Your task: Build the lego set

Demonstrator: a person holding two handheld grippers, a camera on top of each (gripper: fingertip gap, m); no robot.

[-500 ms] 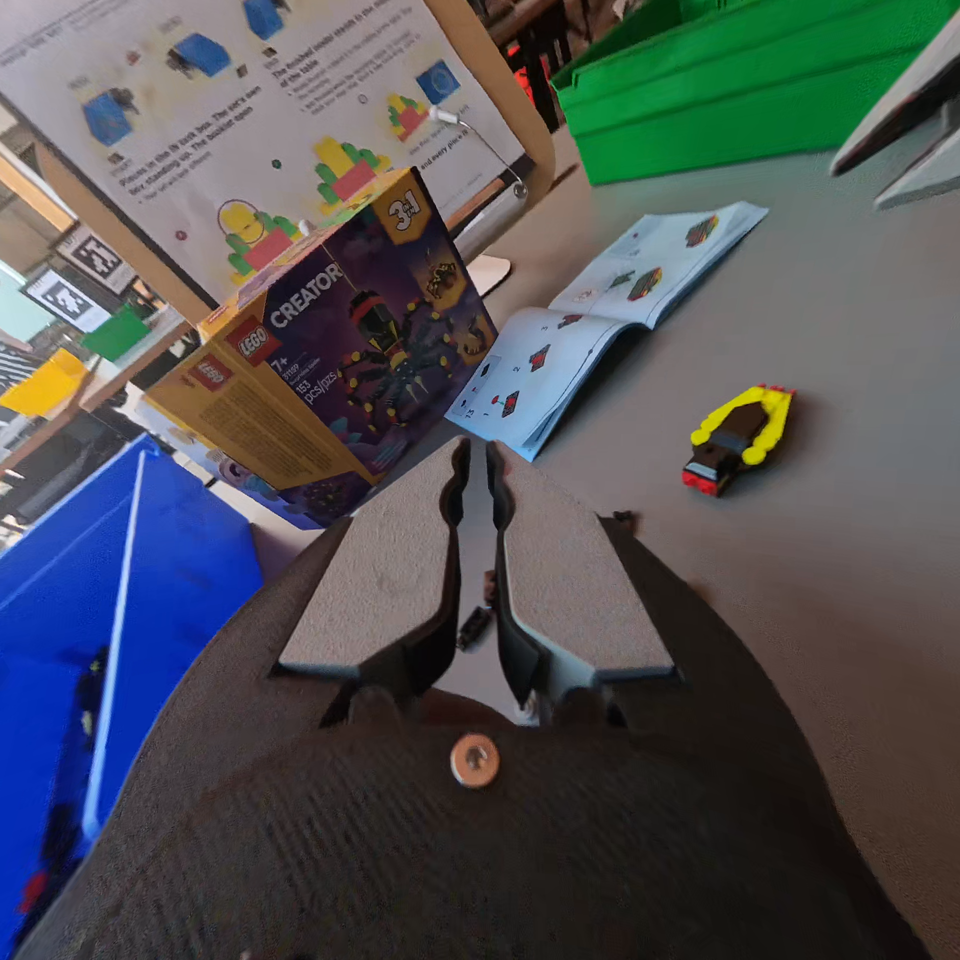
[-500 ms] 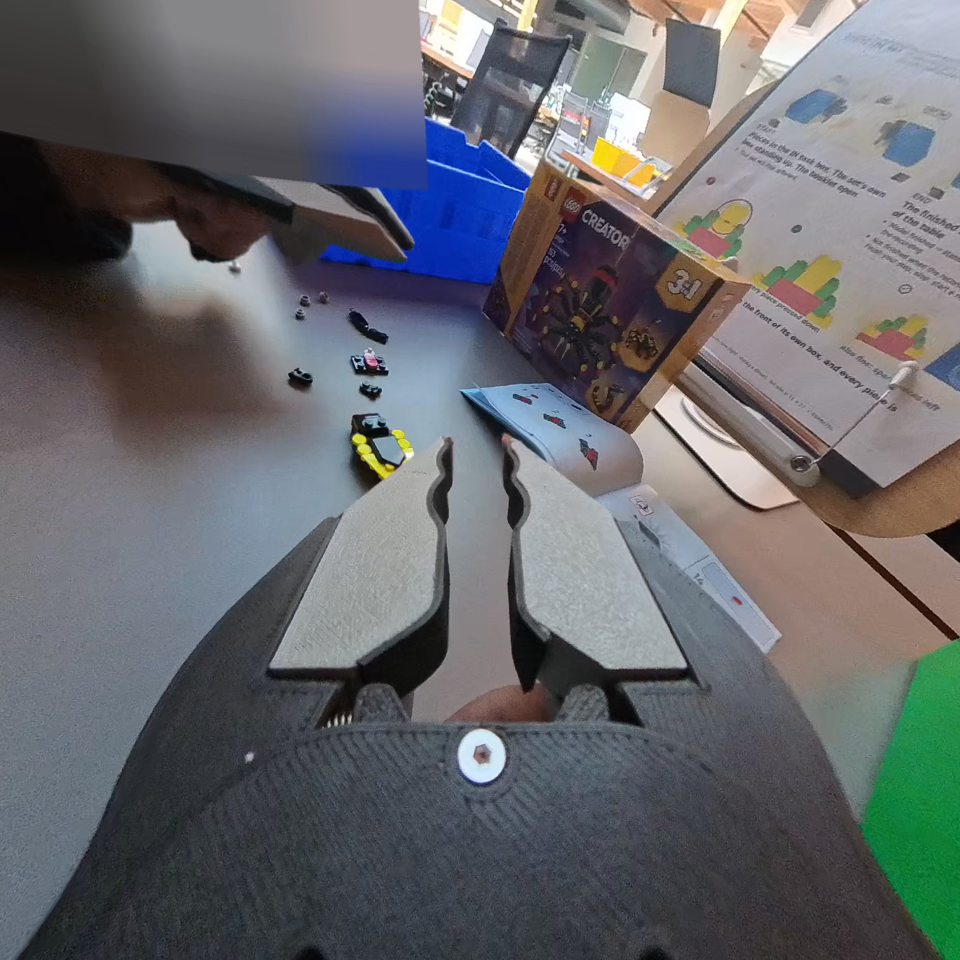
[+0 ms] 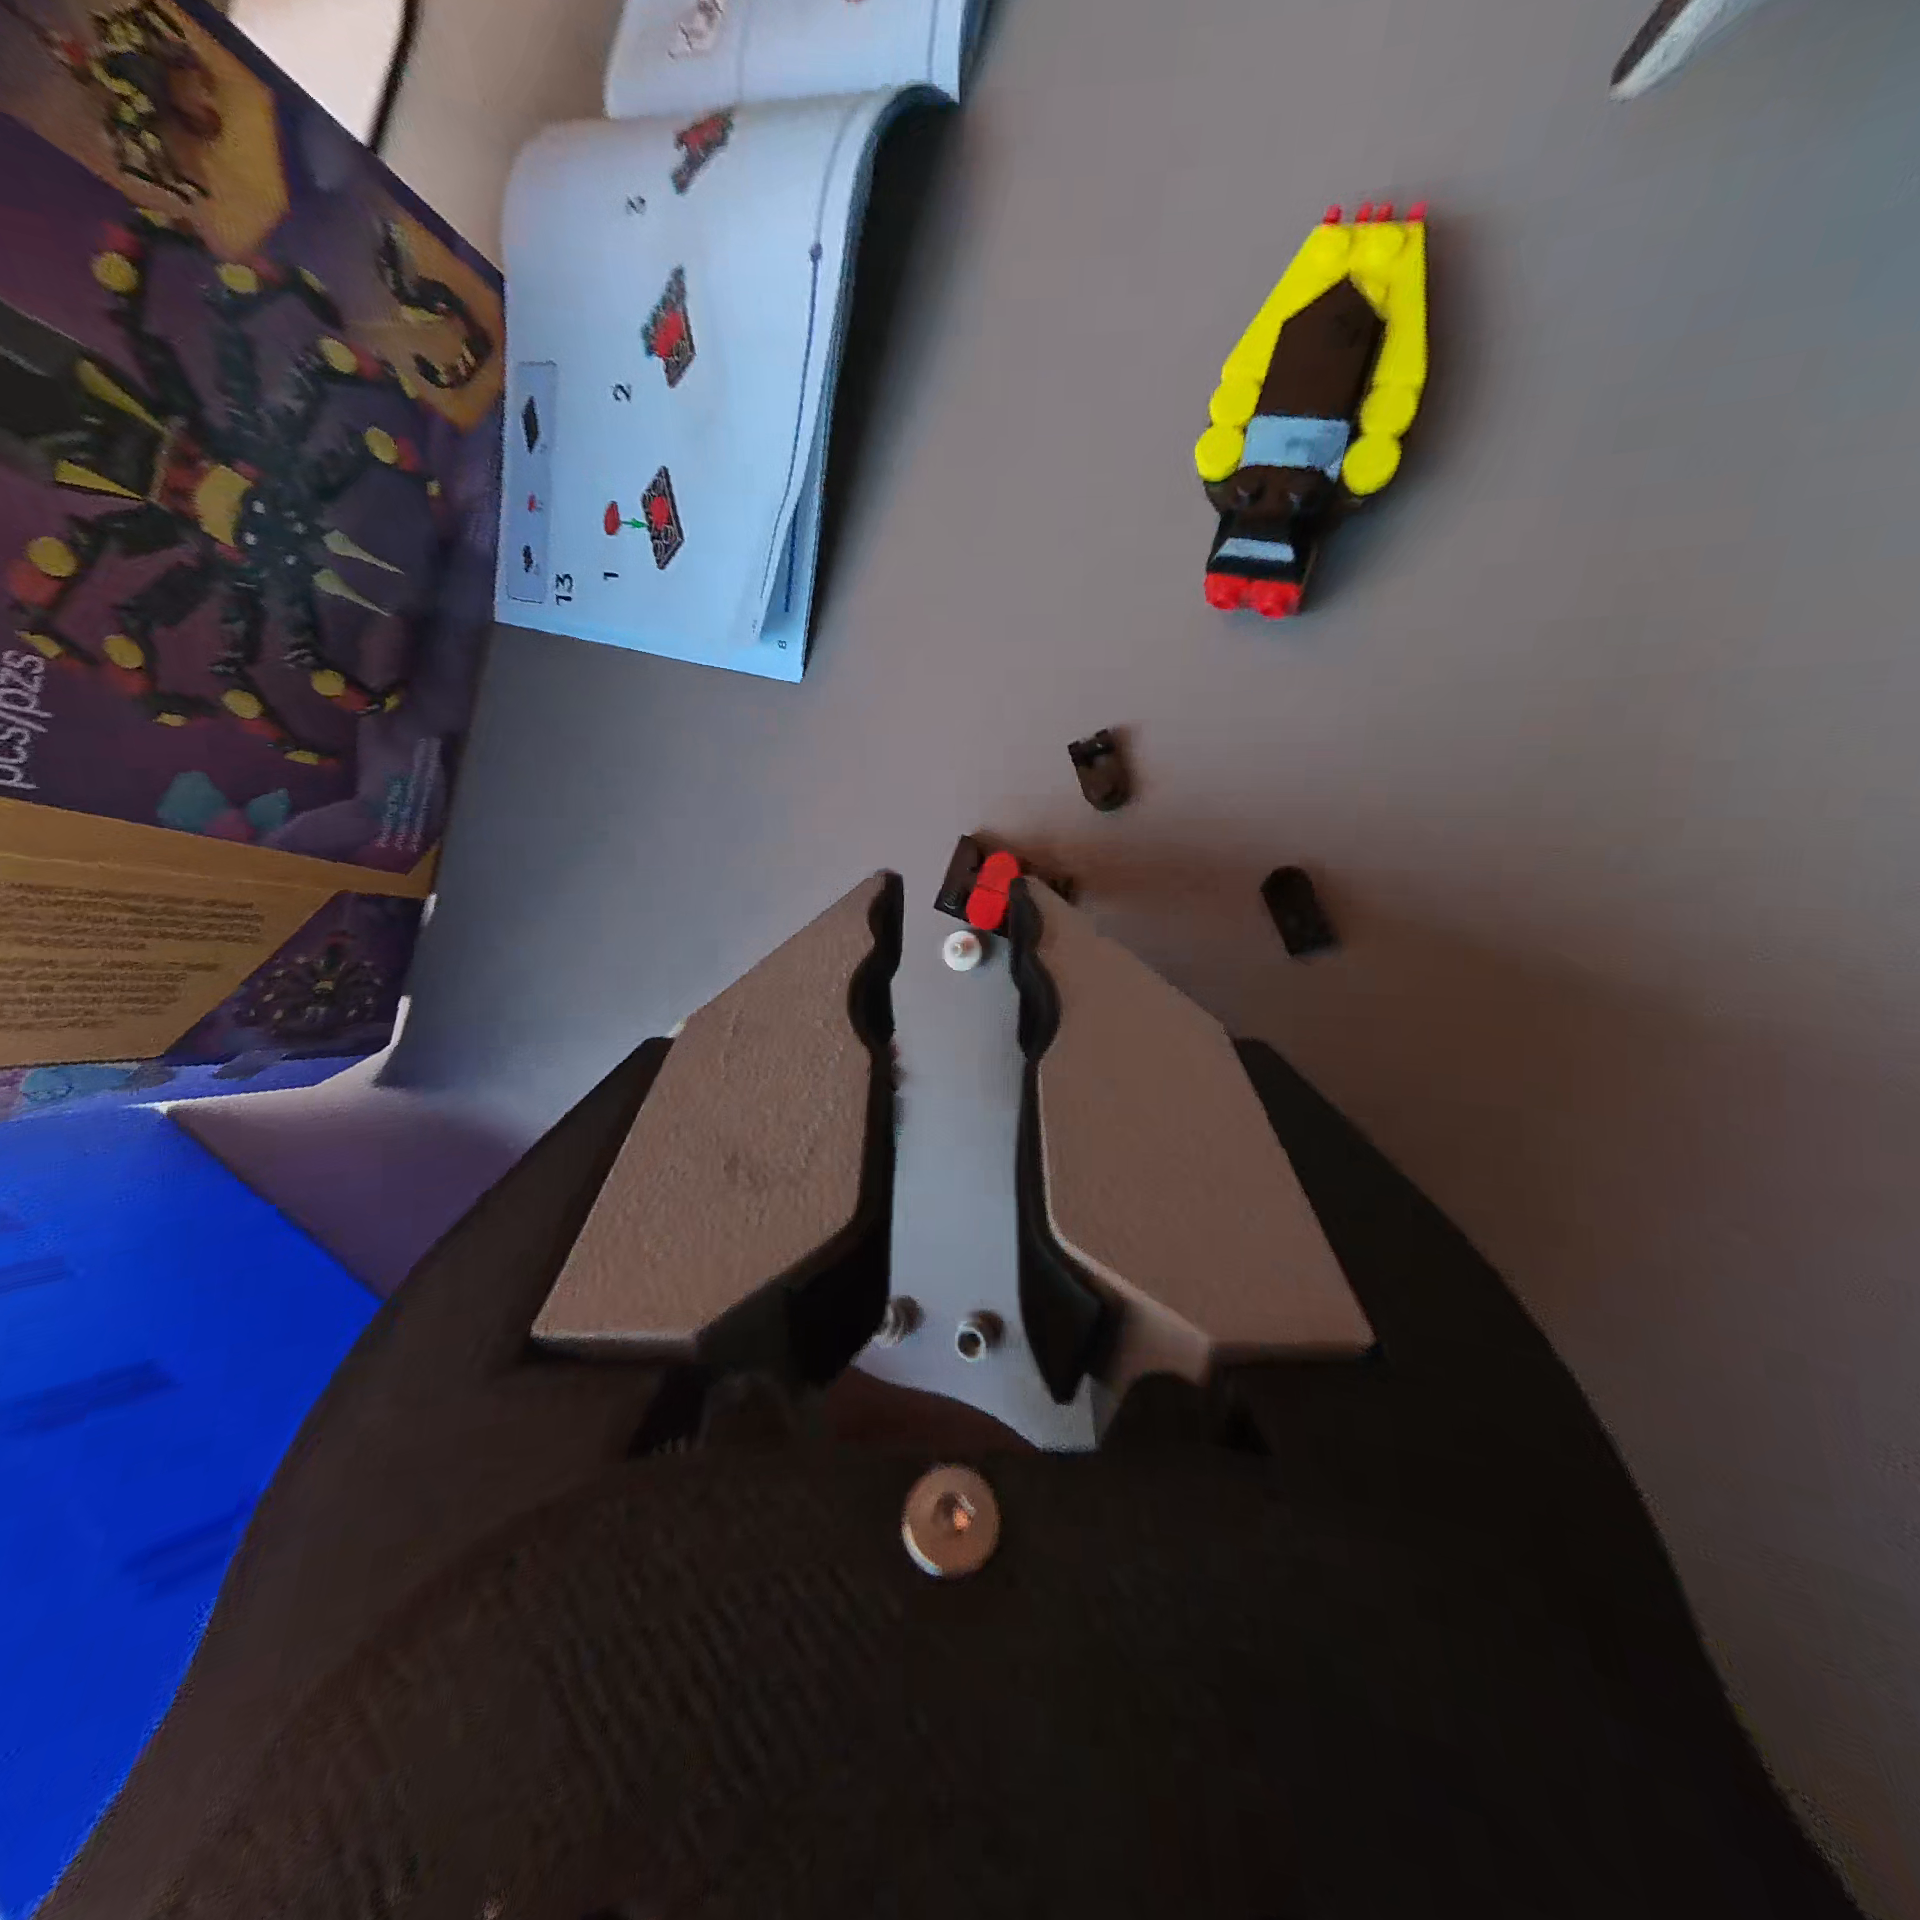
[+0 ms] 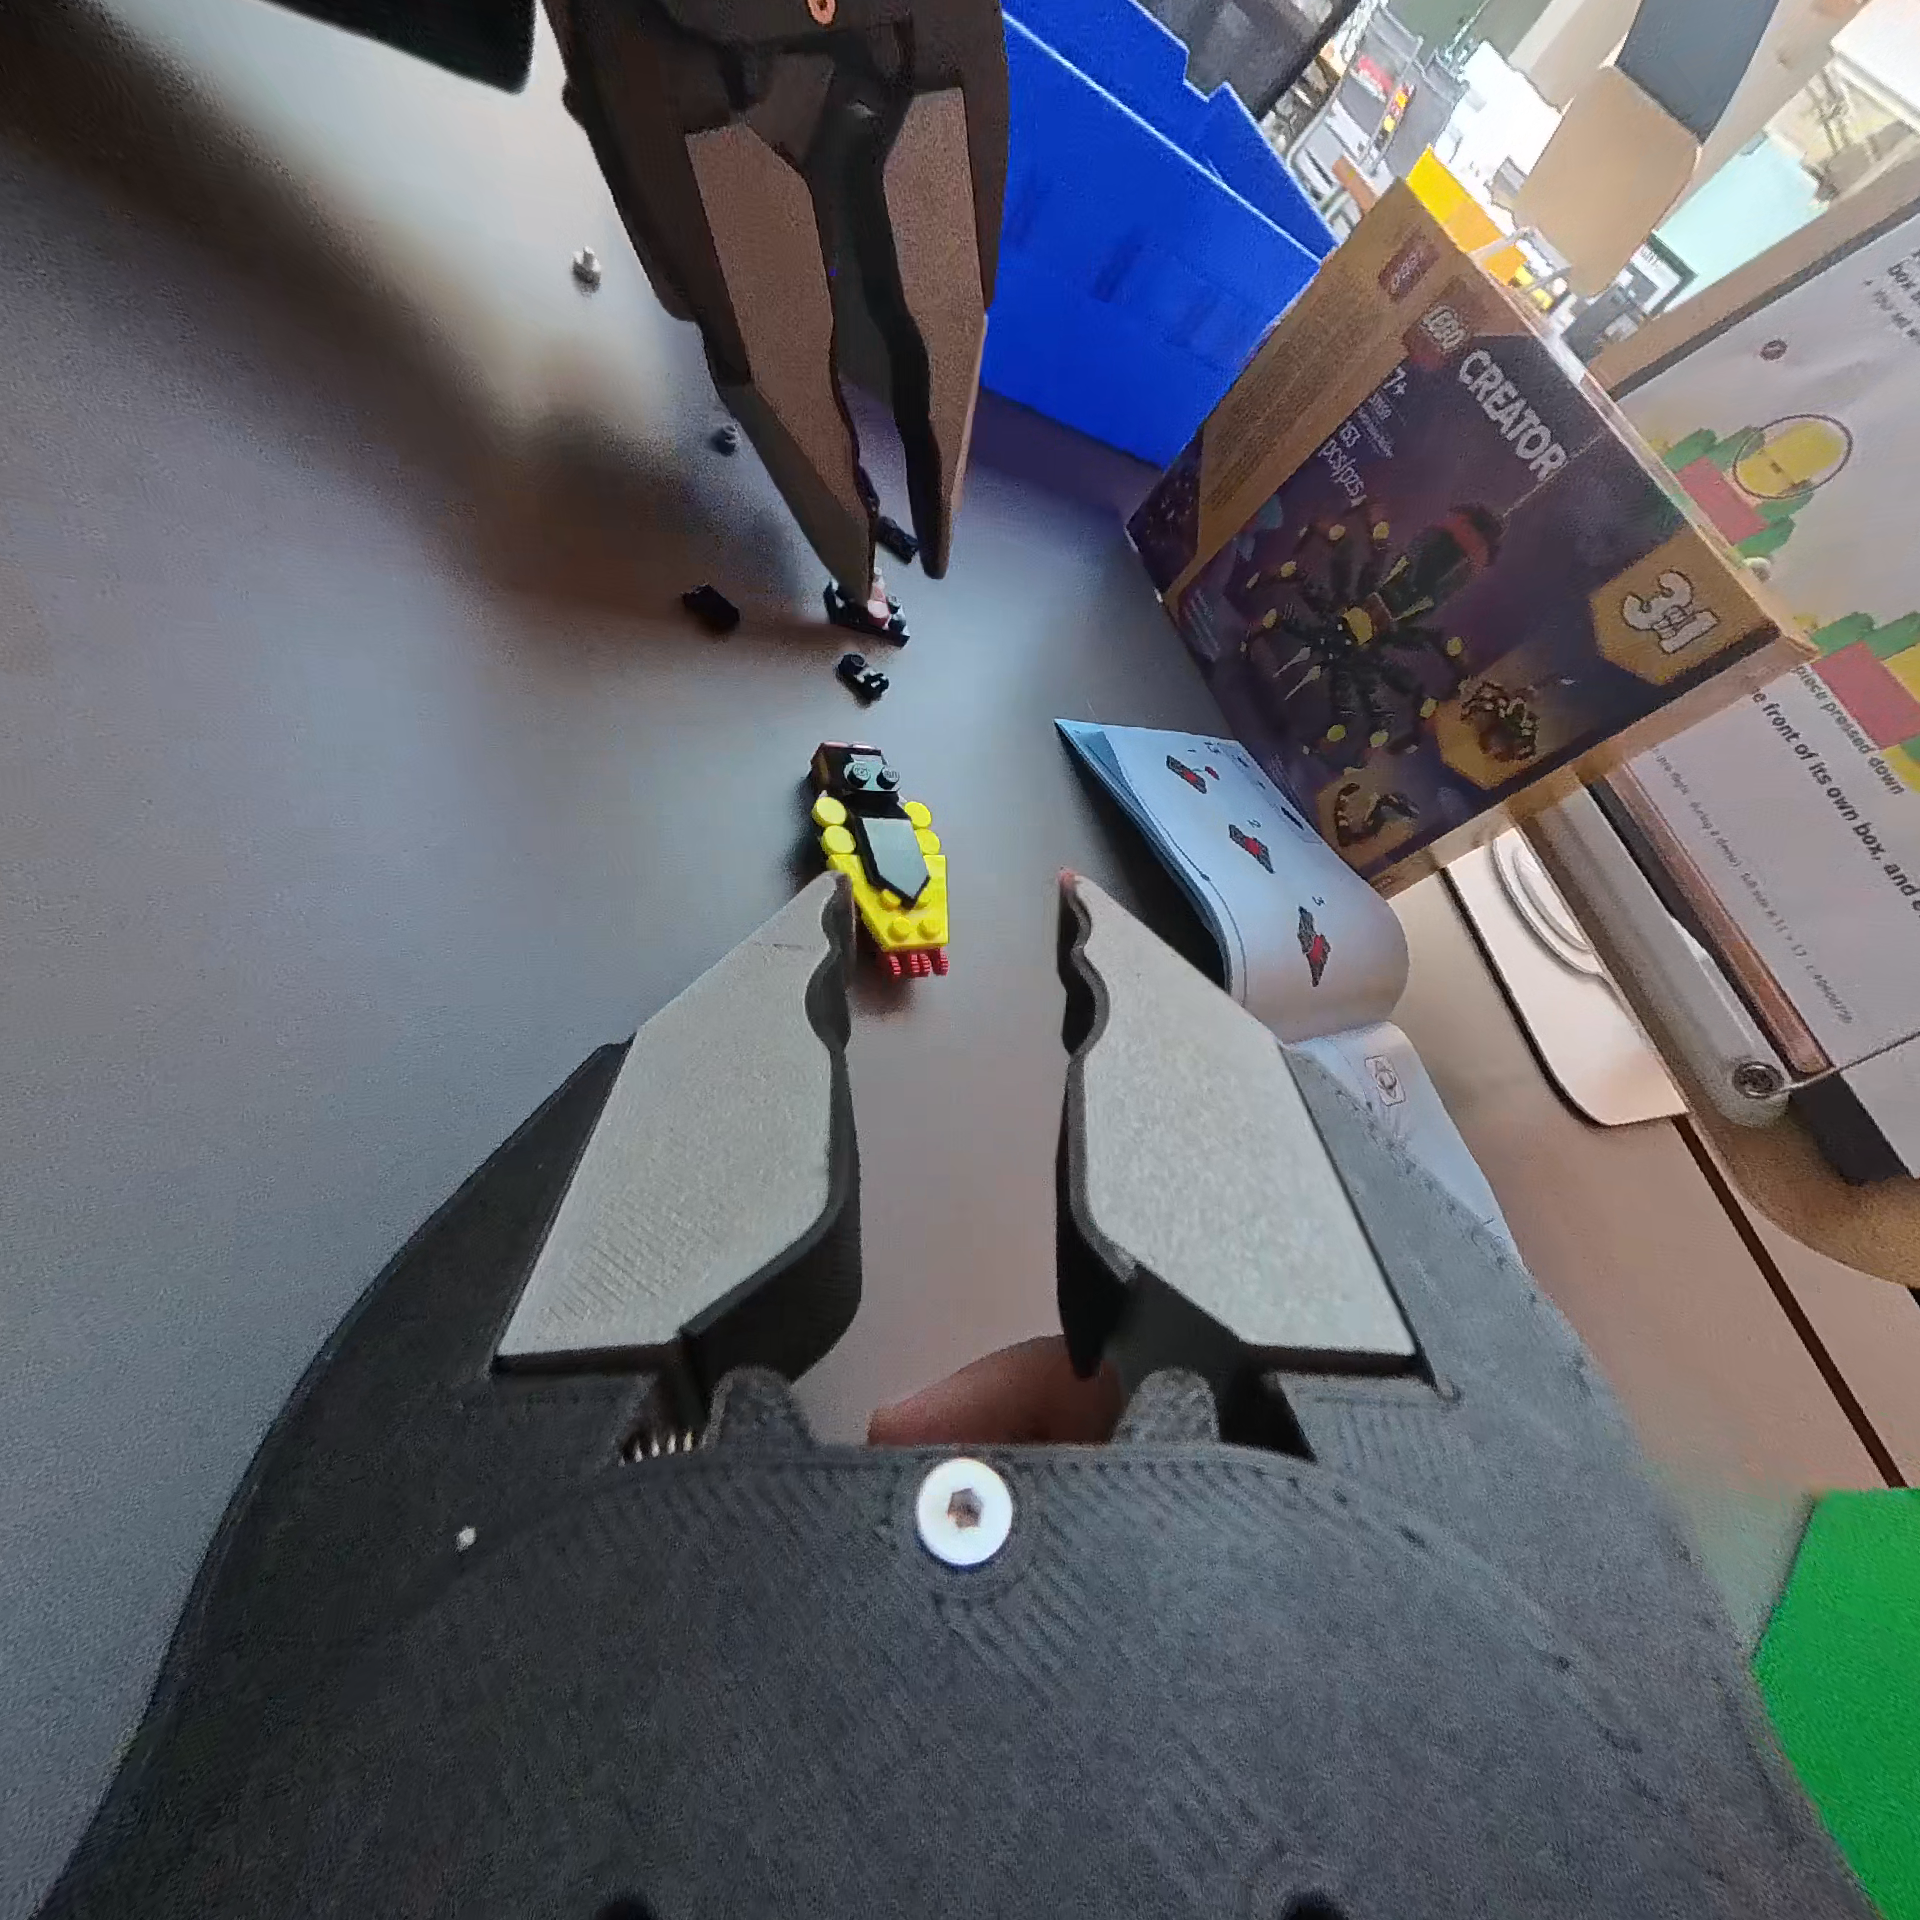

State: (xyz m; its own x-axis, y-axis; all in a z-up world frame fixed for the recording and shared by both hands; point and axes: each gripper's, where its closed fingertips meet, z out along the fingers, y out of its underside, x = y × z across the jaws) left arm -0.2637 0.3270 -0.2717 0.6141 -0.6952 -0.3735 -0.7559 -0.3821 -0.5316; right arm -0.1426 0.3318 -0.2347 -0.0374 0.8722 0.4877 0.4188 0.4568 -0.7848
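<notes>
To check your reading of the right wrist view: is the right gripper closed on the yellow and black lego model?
No. The right gripper stands open and holds nothing, and the yellow and black lego model lies on the table just past its fingertips.

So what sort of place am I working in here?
Probably a lab or workshop bench set up for recorded tasks: a grey table with blue bins, an illustrated instruction board propped behind the set's box, and desks and chairs in the background.
</notes>
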